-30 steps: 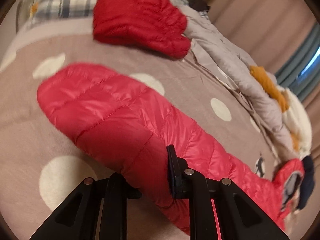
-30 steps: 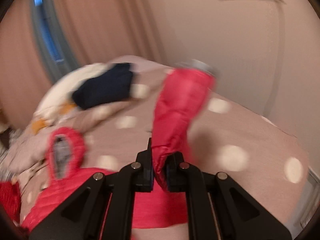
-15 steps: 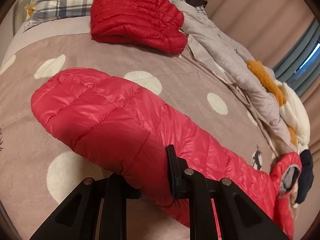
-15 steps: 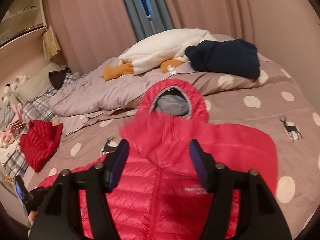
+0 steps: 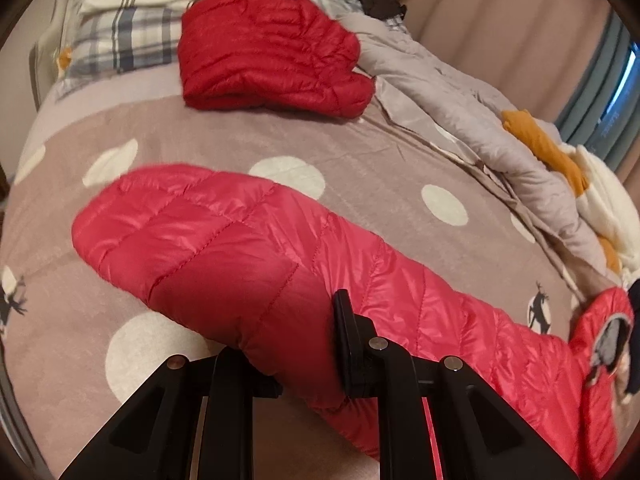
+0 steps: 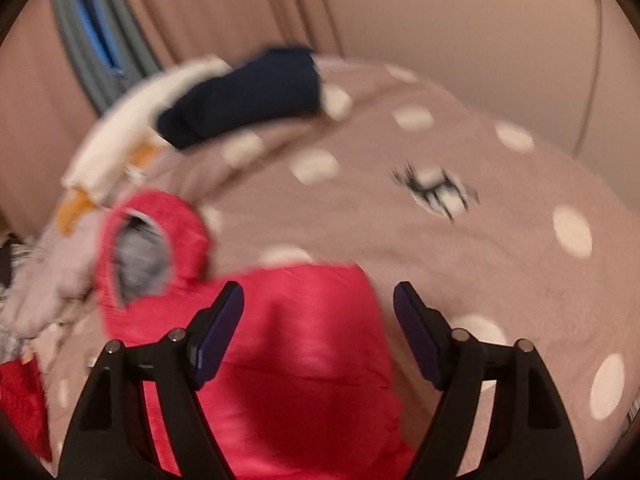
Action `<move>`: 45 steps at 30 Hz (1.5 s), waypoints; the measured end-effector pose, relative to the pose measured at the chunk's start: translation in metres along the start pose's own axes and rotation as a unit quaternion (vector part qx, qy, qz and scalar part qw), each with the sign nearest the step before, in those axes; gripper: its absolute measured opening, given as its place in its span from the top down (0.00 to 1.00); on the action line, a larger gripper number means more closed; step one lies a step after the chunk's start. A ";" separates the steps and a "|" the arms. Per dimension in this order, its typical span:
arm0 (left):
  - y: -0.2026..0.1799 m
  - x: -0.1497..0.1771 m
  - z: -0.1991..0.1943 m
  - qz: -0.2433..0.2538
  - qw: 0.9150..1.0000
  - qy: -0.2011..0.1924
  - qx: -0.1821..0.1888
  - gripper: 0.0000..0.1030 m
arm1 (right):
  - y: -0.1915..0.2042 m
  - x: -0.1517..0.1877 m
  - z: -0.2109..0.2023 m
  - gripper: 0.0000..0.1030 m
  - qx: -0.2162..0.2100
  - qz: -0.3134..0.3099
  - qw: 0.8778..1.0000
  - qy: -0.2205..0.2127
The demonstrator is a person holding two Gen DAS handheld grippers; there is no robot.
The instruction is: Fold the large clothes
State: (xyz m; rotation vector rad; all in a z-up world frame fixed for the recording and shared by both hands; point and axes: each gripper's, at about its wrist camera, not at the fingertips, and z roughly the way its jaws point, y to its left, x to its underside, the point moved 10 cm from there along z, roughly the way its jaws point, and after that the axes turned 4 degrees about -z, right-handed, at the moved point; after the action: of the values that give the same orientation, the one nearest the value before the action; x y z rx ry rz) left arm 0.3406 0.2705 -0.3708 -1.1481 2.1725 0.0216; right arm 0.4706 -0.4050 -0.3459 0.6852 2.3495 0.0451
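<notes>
Bed, taupe spotted cover: your pink puffer jacket lies spread across it, hood toward the curtains. Your left hand-held gripper is clamped on the jacket's hem corner. Your right hand-held gripper hangs wide open above the jacket, gripping nothing. Folded red jacket sits near the pillows.

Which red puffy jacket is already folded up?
The darker red quilted jacket near the plaid pillow is folded into a bundle. The brighter pinkish-red hooded jacket lies spread out, its sleeve clamped in the left gripper.
</notes>
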 end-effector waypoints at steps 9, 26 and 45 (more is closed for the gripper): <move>-0.022 -0.007 -0.011 0.031 0.999 -0.028 0.006 0.85 | 0.069 0.073 0.033 0.21 0.045 -0.175 0.984 -0.004; -0.078 -0.003 -0.050 0.107 0.991 -0.085 -0.003 0.85 | 0.034 0.082 0.006 0.20 -0.022 -0.174 0.984 0.008; -0.309 0.239 -0.145 0.374 0.919 0.020 0.120 0.24 | -0.112 -0.002 -0.140 0.20 0.085 -0.008 0.989 -0.122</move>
State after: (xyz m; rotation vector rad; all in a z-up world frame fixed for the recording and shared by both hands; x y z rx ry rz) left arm 0.3964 -0.1373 -0.3072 -0.1376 2.4396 0.0640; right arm 0.3332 -0.4816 -0.2607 0.7107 2.1382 -0.2374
